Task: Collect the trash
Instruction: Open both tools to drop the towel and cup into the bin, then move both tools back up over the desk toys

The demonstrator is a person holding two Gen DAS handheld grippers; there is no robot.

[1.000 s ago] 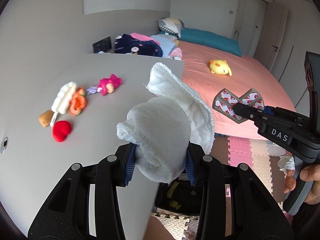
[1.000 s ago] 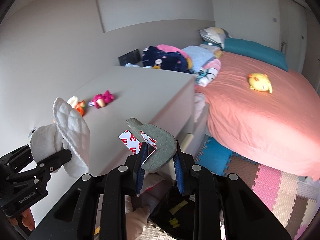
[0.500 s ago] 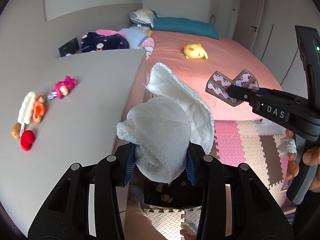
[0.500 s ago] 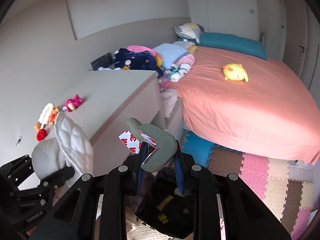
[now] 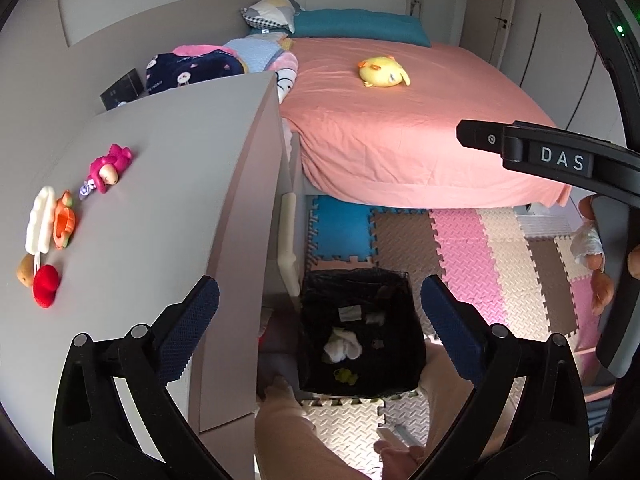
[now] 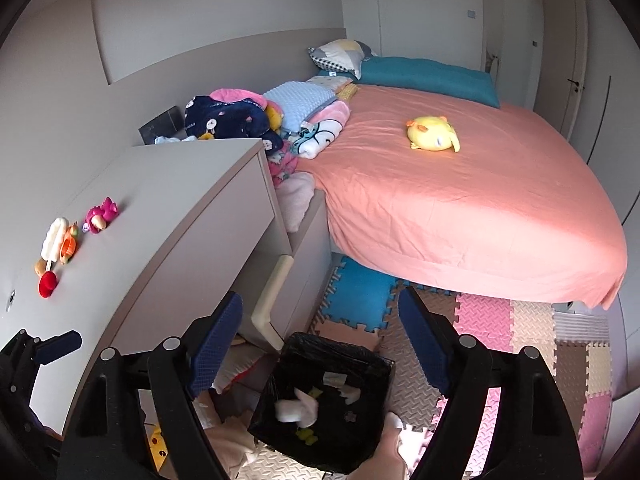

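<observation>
Left tool (image 5: 320,320) and right tool (image 6: 320,336): black plastic frames, silver screws, textured dark-blue finger pads (image 5: 188,328), white "DAS" lettering, green indicator light, bare-skinned hand (image 5: 600,256) with white-wrapped finger.

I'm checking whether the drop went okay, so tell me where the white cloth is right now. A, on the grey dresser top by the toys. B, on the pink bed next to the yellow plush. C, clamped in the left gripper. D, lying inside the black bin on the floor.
D: the white cloth lies inside the black bin on the floor, and the left gripper above it is open with nothing between its fingers.
</observation>
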